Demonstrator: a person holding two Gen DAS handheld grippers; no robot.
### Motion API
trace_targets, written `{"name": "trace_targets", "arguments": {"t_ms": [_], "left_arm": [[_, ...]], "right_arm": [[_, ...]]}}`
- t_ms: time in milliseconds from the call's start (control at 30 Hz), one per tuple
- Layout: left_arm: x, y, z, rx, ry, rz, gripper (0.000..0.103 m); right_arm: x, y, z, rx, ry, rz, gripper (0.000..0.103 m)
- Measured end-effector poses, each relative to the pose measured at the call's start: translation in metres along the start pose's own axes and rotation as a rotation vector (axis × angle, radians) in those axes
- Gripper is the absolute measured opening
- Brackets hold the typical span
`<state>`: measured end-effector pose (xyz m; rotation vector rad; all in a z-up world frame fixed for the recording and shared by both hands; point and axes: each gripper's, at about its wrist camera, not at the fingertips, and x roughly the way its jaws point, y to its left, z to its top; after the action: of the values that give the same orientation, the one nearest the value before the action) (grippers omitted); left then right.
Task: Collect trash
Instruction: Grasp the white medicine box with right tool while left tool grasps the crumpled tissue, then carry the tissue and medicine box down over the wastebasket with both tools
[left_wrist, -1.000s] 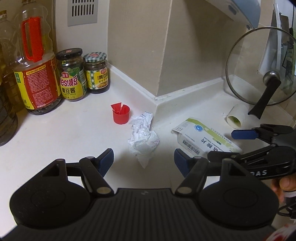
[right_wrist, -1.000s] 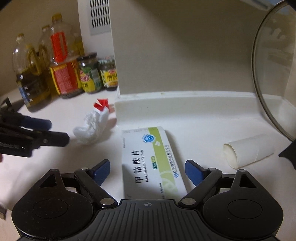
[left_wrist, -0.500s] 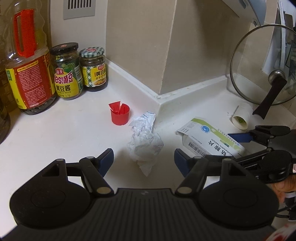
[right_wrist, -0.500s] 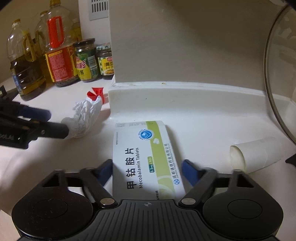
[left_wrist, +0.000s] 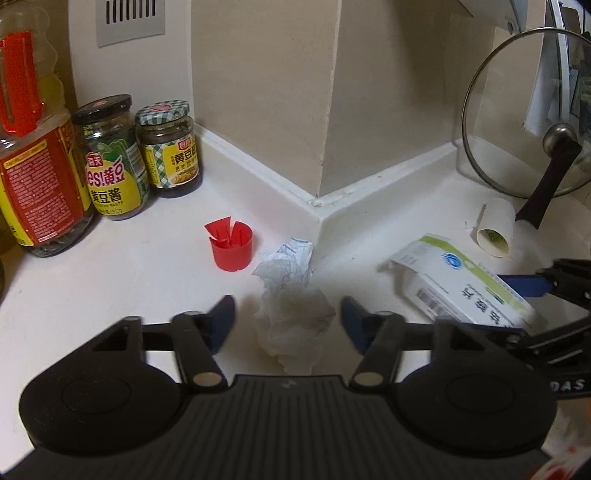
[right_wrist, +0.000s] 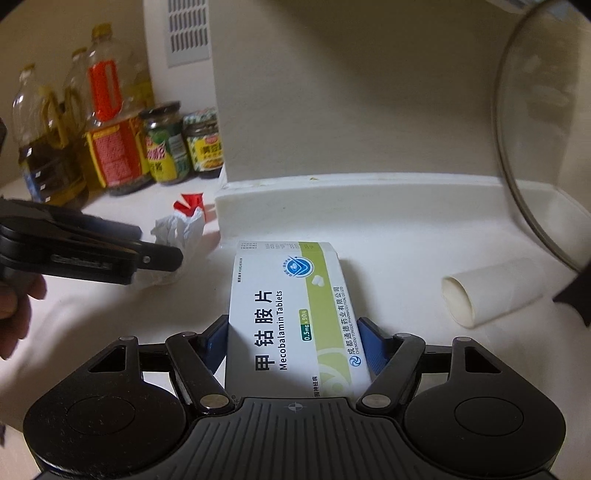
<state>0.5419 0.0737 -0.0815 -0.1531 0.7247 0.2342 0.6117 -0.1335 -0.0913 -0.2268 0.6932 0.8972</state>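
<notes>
While the medicine box (right_wrist: 295, 314) lies on the white tabletop (right_wrist: 388, 236), the right hand-held gripper (right_wrist: 293, 341) presses its blue fingers against both long sides. Left of it, crumpled paper (left_wrist: 291, 302) sits between the spread fingers of the left hand-held gripper (left_wrist: 288, 319), untouched. A red cap (left_wrist: 232, 247) and cardboard tube (right_wrist: 491, 295) lie nearby.

white countertop (left_wrist: 110, 280) | beige wall (left_wrist: 258, 92) — jutting corner | grey vent (left_wrist: 129, 18) — dim light
</notes>
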Motion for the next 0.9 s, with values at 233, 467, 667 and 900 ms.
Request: {"name": "trace_targets", "arguments": {"t_ms": [233, 467, 667, 900], "left_arm": [[0.004, -0.004, 0.001, 0.024, 0.01, 0.003, 0.024], [-0.013, -0.009, -0.005, 0.034, -0.001, -0.001, 0.002], [-0.037, -0.013, -0.014, 0.038, -0.027, -0.007, 0.002], [-0.073, -0.015, -0.028, 0.024, -0.054, -0.024, 0.002]], "right_arm": [[-0.01, -0.007, -0.005, 0.06, -0.004, -0.014, 0.072], [-0.021, -0.01, -0.01, 0.092, -0.018, -0.023, 0.072], [-0.032, -0.005, -0.013, 0.104, -0.034, -0.017, 0.072], [-0.055, 0.003, -0.018, 0.126, -0.058, -0.019, 0.072]]}}
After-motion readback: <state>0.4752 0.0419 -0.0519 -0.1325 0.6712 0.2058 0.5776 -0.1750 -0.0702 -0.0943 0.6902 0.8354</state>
